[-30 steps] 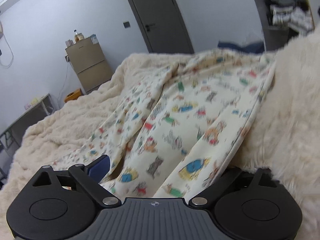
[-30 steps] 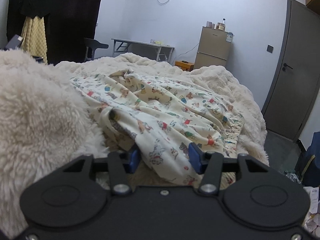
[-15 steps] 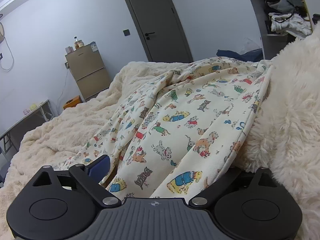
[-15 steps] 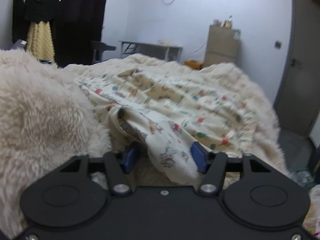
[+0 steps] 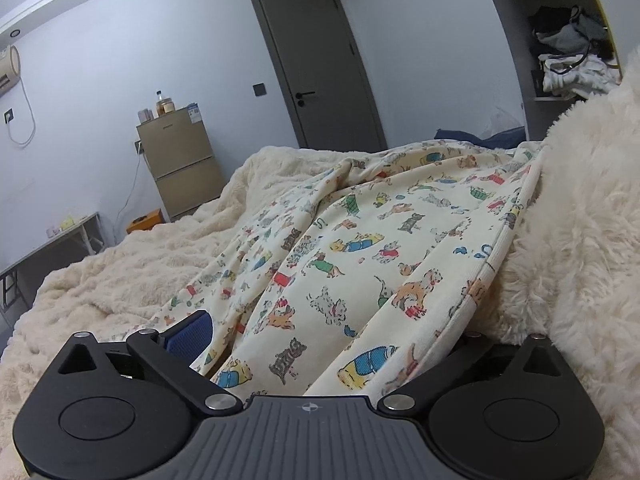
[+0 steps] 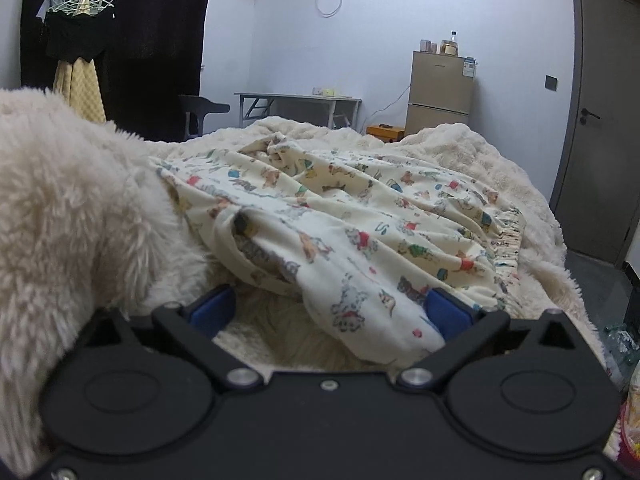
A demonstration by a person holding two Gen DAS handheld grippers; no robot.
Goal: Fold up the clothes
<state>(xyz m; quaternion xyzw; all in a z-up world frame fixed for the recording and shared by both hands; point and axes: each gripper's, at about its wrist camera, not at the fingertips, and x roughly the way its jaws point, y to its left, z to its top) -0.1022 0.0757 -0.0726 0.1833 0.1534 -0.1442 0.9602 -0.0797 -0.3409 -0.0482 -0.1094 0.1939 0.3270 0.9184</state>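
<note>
At the bottom of the left wrist view, the left gripper [image 5: 320,344] stands with its jaws spread wide; one blue pad [image 5: 188,330] shows at lower left, while the other finger is buried under cloth, so whether it presses anything cannot be told. Draped over and between those fingers is the animal-print garment [image 5: 360,264], cream cloth with a ribbed hem running up the right side against the fluffy blanket [image 5: 580,240]. Low in the right wrist view, the right gripper [image 6: 328,316] is likewise spread, both blue pads visible, with a rounded end of the same garment lying between them and touching the right-hand pad. Neither tool looks clamped on the fabric.

Further up the frame the garment spreads rumpled across the bed, with a gathered elastic edge [image 6: 508,236] at centre right and a bunched knot of cloth near the top centre.

For a clean fold, I judge that each gripper should bite a single defined edge rather than a loose bulge, take both layers evenly, and keep the cloth taut between them so the creases flatten instead of doubling. The long blanket pile could be caught with the cloth.
</note>
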